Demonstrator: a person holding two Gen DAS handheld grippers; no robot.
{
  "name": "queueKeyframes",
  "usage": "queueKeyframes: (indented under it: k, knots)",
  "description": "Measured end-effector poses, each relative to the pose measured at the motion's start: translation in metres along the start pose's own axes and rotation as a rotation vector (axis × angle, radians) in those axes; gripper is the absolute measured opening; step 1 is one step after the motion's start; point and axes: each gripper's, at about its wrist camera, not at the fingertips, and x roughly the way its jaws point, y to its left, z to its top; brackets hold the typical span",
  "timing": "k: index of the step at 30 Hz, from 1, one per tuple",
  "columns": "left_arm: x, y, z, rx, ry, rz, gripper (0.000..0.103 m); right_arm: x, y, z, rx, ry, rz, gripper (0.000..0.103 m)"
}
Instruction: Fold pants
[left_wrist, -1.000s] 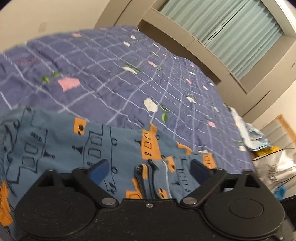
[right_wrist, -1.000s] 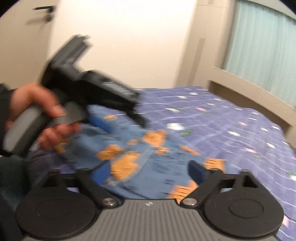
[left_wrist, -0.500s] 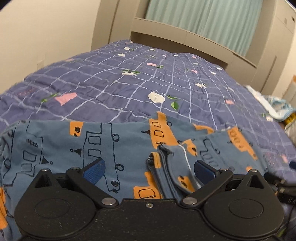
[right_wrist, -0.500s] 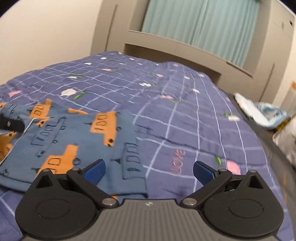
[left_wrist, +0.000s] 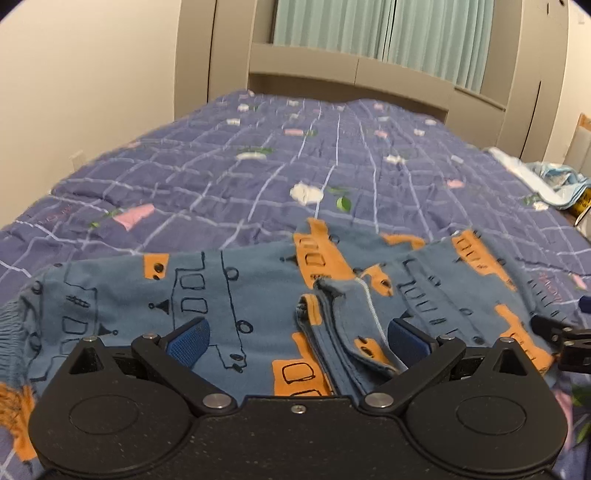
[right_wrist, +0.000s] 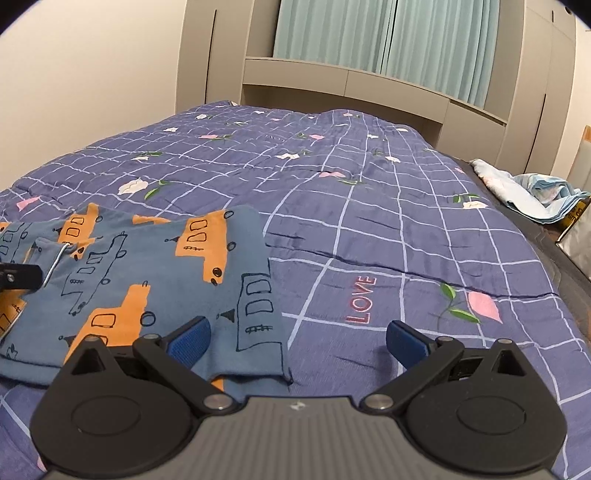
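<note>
Where the left wrist camera looks out, the pants (left_wrist: 236, 295) lie spread across the near end of the bed (left_wrist: 332, 155), blue cloth printed with orange vehicles. The left hand-held gripper (left_wrist: 297, 341) hangs just over them with its jaws wide and nothing between the pads. A doubled-over flap with a stitched hem and a thin white cord sits under the right pad, while flat single cloth lies under the left one. At the left edge a ribbed band shows, probably the waistband, though blur makes that uncertain. The tip of the right hand-held gripper pokes in at the far right, close to the pants' edge.

From the right wrist camera, the pants (right_wrist: 122, 280) fill the lower left, and their right edge runs down between the pads of the right hand-held gripper (right_wrist: 297, 341). Those jaws also stand wide, empty: the left pad is over cloth, the right pad over bare quilt near the word LOVE. A pale bundle (right_wrist: 532, 192) lies well apart at the bed's far right side.

Thin knit like this should be light, limp and easy to bunch, so it will sag from any single pinch. Hems and the band look like the firmest places to take hold, one gripper at each end of an edge.
</note>
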Motion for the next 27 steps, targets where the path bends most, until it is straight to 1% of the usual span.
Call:
queueKeyframes:
  k: [2, 3, 6, 9, 13, 17, 23, 27]
  knots:
    - [-0.010, -0.001, -0.003, 0.012, -0.035, -0.009, 0.102, 0.000, 0.000, 0.000, 0.006, 0.001, 0.003, 0.103]
    - [-0.012, -0.001, -0.005, 0.018, -0.036, 0.000, 0.102, 0.000, -0.001, -0.001, 0.010, 0.001, 0.006, 0.103]
    - [-0.011, -0.002, -0.010, 0.033, 0.003, 0.046, 0.102, 0.000, -0.002, -0.001, 0.016, 0.001, 0.010, 0.103]
    - [-0.011, 0.001, -0.016, 0.049, 0.013, 0.046, 0.102, -0.001, -0.001, -0.001, 0.015, 0.000, 0.008, 0.103]
    - [-0.017, 0.003, -0.013, 0.057, 0.008, 0.049, 0.102, -0.001, 0.000, -0.001, 0.012, -0.003, 0.003, 0.103]
    - [-0.030, 0.009, -0.009, 0.030, -0.012, 0.060, 0.102, -0.002, 0.001, -0.001, 0.008, -0.004, -0.001, 0.103]
    - [-0.059, 0.021, -0.005, -0.022, -0.065, 0.071, 0.102, -0.003, 0.003, -0.001, -0.005, -0.010, -0.014, 0.103]
    - [-0.076, 0.034, -0.004, -0.066, -0.095, 0.108, 0.102, -0.008, 0.007, 0.004, -0.017, -0.018, -0.038, 0.103]
